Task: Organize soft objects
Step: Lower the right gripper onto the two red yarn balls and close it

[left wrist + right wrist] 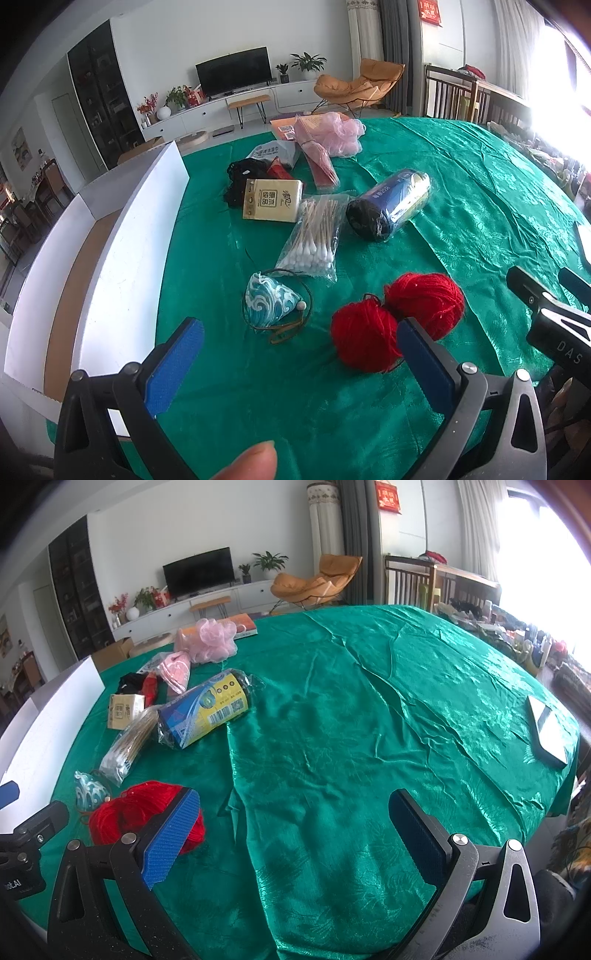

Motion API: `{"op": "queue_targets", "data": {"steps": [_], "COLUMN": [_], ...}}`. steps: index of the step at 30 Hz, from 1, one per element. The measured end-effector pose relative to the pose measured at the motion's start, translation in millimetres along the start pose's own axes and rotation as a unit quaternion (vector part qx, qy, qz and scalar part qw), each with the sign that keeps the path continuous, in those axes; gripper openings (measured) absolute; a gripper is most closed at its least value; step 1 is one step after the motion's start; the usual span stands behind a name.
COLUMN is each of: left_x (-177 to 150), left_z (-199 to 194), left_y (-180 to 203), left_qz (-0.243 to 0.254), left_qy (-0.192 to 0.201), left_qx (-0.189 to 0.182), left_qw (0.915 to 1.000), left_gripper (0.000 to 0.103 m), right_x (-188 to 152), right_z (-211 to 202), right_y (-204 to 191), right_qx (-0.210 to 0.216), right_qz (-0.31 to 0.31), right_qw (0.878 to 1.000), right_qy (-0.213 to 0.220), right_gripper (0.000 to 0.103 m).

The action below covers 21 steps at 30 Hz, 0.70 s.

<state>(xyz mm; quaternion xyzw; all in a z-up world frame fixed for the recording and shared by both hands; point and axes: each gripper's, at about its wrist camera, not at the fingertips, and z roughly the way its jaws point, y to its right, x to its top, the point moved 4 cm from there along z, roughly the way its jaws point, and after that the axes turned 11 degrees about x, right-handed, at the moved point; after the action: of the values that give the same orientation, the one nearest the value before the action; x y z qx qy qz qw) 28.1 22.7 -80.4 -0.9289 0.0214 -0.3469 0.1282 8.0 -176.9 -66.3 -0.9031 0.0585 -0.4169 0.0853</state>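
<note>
Two red yarn balls [399,321] lie on the green tablecloth, just ahead of my open left gripper [299,350]; its right pad overlaps the nearer ball in view. To their left sits a blue-and-white wave-pattern pouch [271,304] with a cord. Farther back are a bag of cotton swabs [314,236], a tissue pack [273,201], a dark blue roll in plastic [391,203], black fabric [240,177] and a pink mesh puff [341,134]. My right gripper [295,834] is open and empty over bare cloth, with the red yarn [129,816] behind its left pad.
A white box [92,266] with a brown floor stands along the table's left edge. A phone-like flat item [546,731] lies at the table's right edge. The green cloth [351,701] is wrinkled across the right half. A fingertip [251,461] shows at the bottom.
</note>
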Motion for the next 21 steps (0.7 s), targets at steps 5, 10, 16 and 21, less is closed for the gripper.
{"op": "queue_targets", "data": {"steps": [5, 10, 16, 21], "left_x": [-14.4, -28.5, -38.4, -41.4], "left_z": [14.3, 21.9, 13.4, 11.4], "left_y": [-1.9, -4.9, -15.4, -14.3], "left_qz": [0.008, 0.025, 0.033, 0.039], "left_qy": [-0.026, -0.039, -0.030, -0.028], "left_qx": [0.002, 0.001, -0.024, -0.025], "left_qw": [0.9996, 0.9989, 0.9987, 0.9985], "left_gripper": [0.103, 0.103, 0.103, 0.103], "right_x": [-1.3, -2.8, -13.2, -23.8], "right_z": [0.6, 8.8, 34.9, 83.5], "right_y": [6.6, 4.3, -33.9, -54.1], "right_qx": [0.004, 0.027, 0.156, 0.133], "right_qz": [0.016, 0.021, -0.019, -0.104], "right_qw": [1.000, 0.999, 0.982, 0.964], "right_qy": [-0.001, -0.022, -0.105, -0.205], "right_gripper": [0.102, 0.102, 0.102, 0.102]}}
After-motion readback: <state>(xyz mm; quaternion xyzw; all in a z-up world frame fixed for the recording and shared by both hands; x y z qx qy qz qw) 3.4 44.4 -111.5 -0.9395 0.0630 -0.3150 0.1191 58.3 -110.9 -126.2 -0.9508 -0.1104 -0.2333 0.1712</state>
